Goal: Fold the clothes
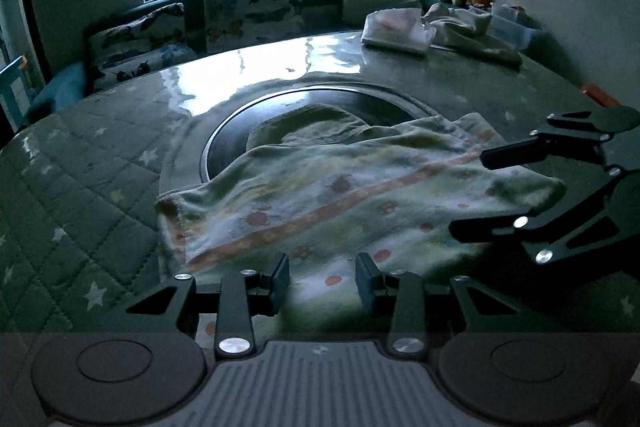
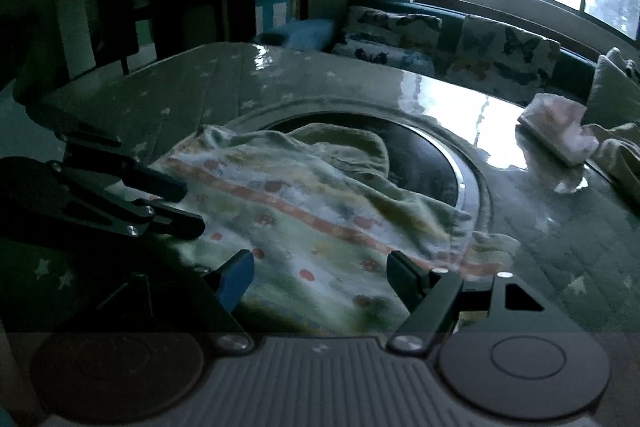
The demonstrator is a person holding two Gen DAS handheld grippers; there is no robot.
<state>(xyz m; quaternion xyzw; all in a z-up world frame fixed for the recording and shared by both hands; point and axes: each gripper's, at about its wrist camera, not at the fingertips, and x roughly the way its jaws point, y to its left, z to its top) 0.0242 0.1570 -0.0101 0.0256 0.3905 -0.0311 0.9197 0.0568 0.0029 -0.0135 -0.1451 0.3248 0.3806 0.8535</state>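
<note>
While the patterned cloth (image 1: pixel 320 195) lies rumpled across the star-quilted counter (image 1: pixel 80 187), partly over its dark round inset (image 1: pixel 320 103), both grippers hover at its near edge. The left gripper (image 1: pixel 322 281) and right gripper (image 2: pixel 320 277) have their fingers released, grasping nothing.

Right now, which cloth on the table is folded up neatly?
The white folded cloth at the far edge; the flowery cloth near the jaws lies spread and rumpled.
</note>
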